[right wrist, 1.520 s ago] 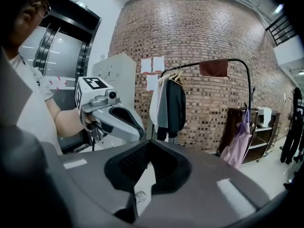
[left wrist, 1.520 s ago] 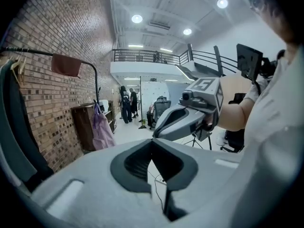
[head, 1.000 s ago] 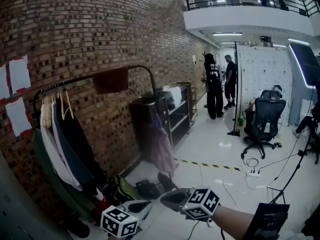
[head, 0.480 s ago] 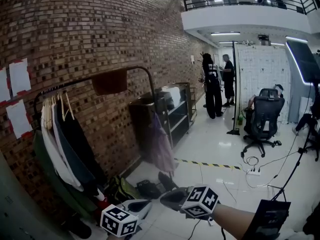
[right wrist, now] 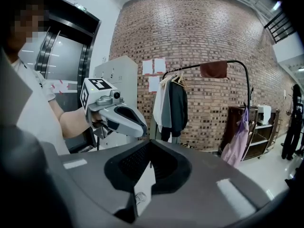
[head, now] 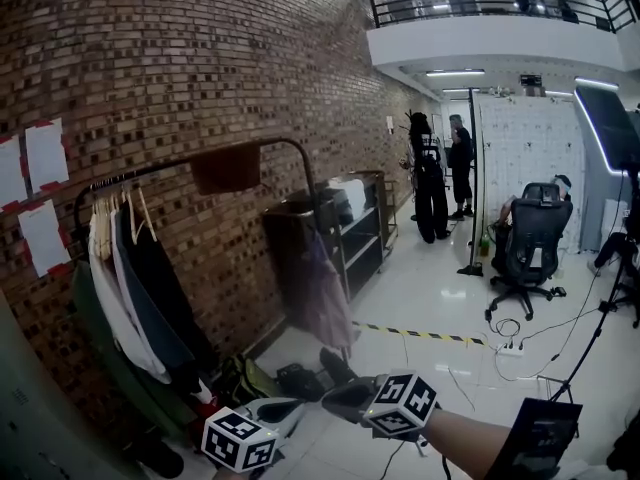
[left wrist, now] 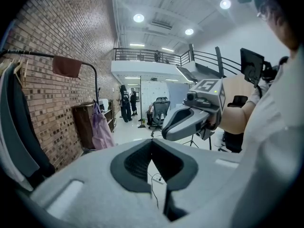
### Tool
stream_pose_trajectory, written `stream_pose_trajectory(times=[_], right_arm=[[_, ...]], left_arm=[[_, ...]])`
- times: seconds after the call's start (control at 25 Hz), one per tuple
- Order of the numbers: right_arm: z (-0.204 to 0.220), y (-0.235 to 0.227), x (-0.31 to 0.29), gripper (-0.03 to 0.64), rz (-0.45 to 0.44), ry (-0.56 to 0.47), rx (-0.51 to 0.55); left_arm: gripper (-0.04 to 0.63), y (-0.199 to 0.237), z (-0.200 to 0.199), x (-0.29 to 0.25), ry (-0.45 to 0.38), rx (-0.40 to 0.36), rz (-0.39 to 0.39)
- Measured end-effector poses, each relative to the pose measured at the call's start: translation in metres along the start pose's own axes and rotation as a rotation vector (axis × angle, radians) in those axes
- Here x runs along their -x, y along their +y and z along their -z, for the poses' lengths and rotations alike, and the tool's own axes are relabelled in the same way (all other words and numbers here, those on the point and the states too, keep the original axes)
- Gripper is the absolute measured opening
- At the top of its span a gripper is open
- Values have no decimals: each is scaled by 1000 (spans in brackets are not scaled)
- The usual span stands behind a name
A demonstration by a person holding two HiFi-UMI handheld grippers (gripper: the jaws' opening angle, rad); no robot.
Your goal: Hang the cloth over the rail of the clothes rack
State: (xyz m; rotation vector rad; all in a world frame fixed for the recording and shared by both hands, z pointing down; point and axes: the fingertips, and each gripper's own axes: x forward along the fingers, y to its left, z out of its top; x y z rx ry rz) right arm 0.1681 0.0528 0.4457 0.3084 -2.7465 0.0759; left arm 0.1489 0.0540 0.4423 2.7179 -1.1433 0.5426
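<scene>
A brown cloth [head: 225, 168] hangs folded over the black rail [head: 150, 166] of the clothes rack, near its curved right end. It also shows in the left gripper view as the cloth [left wrist: 66, 66] and in the right gripper view as the cloth [right wrist: 213, 69]. My left gripper [head: 290, 409] and right gripper [head: 338, 397] are low in the head view, well below and in front of the rack, tips close together. Both are shut with nothing between the jaws: left gripper [left wrist: 152, 144], right gripper [right wrist: 151, 144]. Each camera sees the other gripper, the right gripper [left wrist: 167, 133] and the left gripper [right wrist: 141, 128].
Several garments [head: 130, 278] hang on hangers at the rack's left. A purple garment [head: 325, 288] hangs at its right post beside a dark shelf cart [head: 350, 218]. Shoes and bags [head: 290, 376] lie under the rack. Two people [head: 432, 173], an office chair [head: 530, 238] and floor cables [head: 510, 346] are farther off.
Both grippers stay low and shut in the same place. Only the head view has drifted slightly.
</scene>
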Motion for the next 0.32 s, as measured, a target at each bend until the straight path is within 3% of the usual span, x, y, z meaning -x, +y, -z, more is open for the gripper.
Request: stream_pose_trajectory(times=[0.32], right_arm=[[-3, 2, 5, 0, -2, -2, 13]], left_arm=[[2, -5, -5, 0, -3, -22, -5]])
